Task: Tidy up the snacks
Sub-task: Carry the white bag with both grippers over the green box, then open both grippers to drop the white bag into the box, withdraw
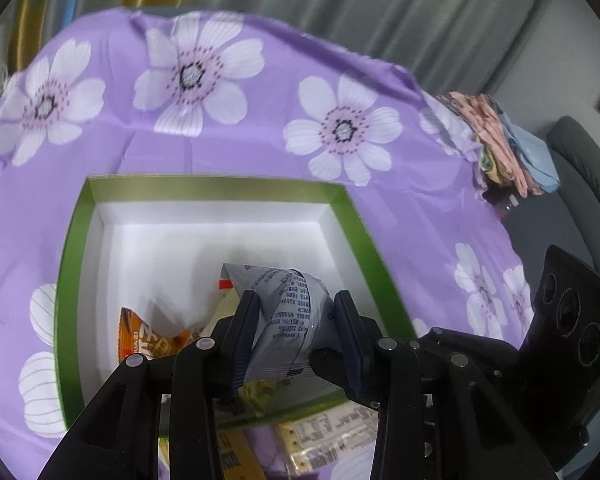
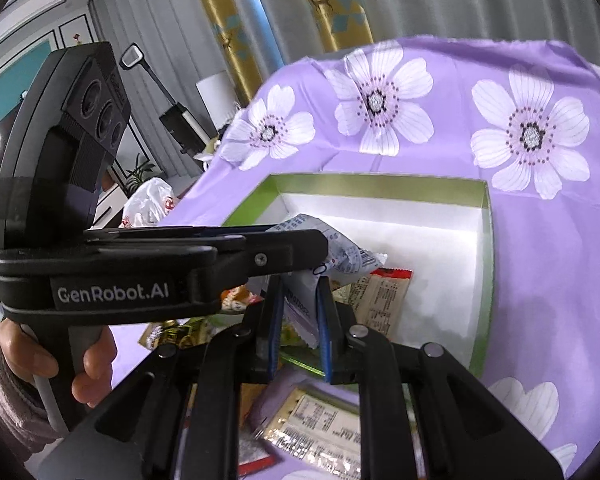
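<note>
A green box (image 1: 352, 216) with a white inside stands on the purple flowered cloth; it also shows in the right wrist view (image 2: 485, 216). My left gripper (image 1: 296, 304) is shut on a grey-blue printed snack packet (image 1: 288, 304) and holds it over the box's near part. An orange packet (image 1: 152, 340) lies inside at the near left. My right gripper (image 2: 299, 292) is shut on a small white and purple packet (image 2: 300, 300) at the box's near edge. The left gripper (image 2: 320, 258) crosses in front with its packet (image 2: 340, 252). A beige packet (image 2: 380, 300) lies in the box.
Several loose snack packets lie on the cloth before the box (image 2: 320, 432), also in the left wrist view (image 1: 324, 436). Folded cloths (image 1: 508, 148) sit at the table's far right. A white plastic bag (image 2: 148, 200) lies left. Curtains hang behind.
</note>
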The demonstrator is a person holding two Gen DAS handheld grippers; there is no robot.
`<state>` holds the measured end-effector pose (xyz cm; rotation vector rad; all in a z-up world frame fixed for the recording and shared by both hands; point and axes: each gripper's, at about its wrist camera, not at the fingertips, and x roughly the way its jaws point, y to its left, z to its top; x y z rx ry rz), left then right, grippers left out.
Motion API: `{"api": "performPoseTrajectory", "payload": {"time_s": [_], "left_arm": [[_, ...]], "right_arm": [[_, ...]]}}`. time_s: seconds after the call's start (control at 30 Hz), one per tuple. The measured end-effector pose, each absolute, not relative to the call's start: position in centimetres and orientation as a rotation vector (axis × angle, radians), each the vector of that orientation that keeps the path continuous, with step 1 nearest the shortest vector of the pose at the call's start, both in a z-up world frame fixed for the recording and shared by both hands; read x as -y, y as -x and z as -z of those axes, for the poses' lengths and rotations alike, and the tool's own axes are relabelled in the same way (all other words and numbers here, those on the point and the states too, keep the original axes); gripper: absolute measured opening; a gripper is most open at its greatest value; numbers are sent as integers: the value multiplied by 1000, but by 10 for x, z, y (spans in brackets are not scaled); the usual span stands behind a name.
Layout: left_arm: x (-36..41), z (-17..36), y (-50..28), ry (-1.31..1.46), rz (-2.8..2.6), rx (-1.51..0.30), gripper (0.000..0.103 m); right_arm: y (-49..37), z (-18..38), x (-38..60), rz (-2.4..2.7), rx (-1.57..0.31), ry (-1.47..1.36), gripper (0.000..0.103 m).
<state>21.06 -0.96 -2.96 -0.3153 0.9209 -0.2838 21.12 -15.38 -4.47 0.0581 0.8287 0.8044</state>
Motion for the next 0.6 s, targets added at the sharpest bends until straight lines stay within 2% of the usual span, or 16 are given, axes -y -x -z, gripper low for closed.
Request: {"api": "performPoseTrajectory", "payload": {"time_s": [0.3,0.5,0.57,0.6], "left_arm": [[0,54,-219,354,258,-972,39],[-6,59,-222,388,235,-986,43],[-9,59,-221,392,228,-991,50],[-12,57,-219,389,211,-988,61]], "right_arm": [[-224,65,143,-799,-890,-39,17],[-224,66,138,-784,-899,-24,21],[-221,64,141,-772,-892,-29,29],[-221,63,142,-763,-889,-32,33]]}}
